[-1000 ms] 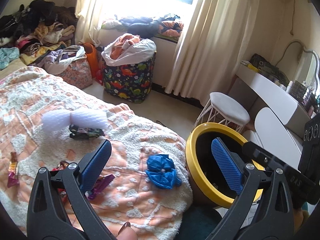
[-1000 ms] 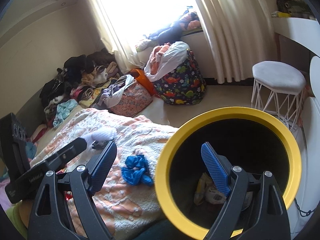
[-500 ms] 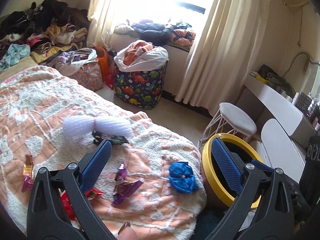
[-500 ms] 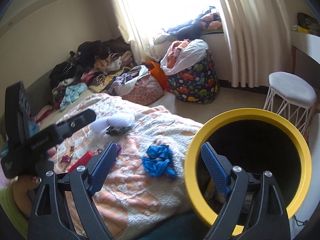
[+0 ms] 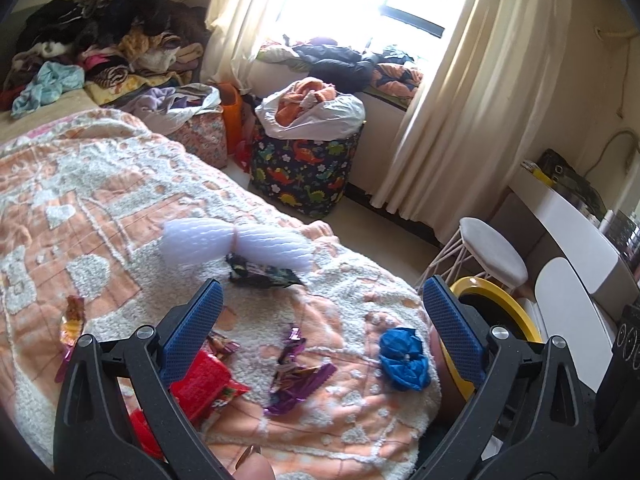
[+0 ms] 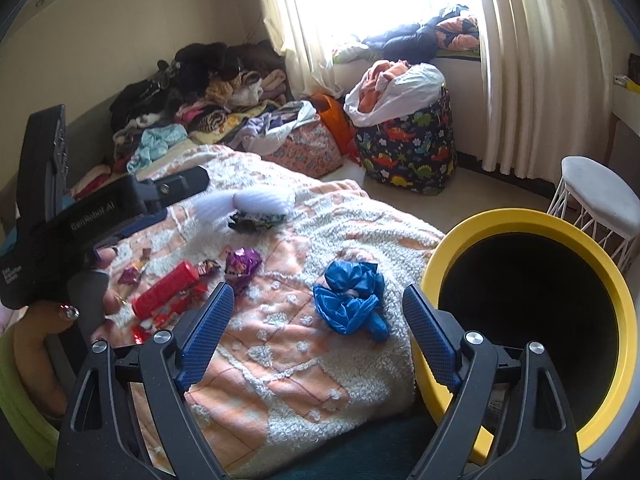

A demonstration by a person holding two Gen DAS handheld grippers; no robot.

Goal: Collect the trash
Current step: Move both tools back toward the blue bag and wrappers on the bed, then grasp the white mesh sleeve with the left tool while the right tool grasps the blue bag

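Observation:
Trash lies on the orange and white bed cover (image 5: 100, 200): a crumpled blue bag (image 5: 404, 358) (image 6: 352, 300), a purple wrapper (image 5: 298, 380) (image 6: 242, 262), a red packet (image 5: 204, 380) (image 6: 168, 290), a dark wrapper (image 5: 260, 274) and white foam netting (image 5: 236, 242) (image 6: 248, 202). A yellow-rimmed black bin (image 6: 532, 320) (image 5: 496, 308) stands at the bed's right corner. My left gripper (image 5: 322, 334) is open and empty above the wrappers. My right gripper (image 6: 318, 334) is open and empty, near the blue bag and the bin.
A small candy wrapper (image 5: 72, 316) lies at the left of the bed. A dinosaur-print hamper (image 5: 304, 164), a floral bag (image 6: 300, 146) and a clothes pile (image 5: 100, 40) stand beyond. A white stool (image 5: 492, 252) and white desk (image 5: 572, 220) stand right of the bin.
Both grippers have swung left, away from the bin and over the bed. More wrappers have come into view. Both grippers stay open and empty.

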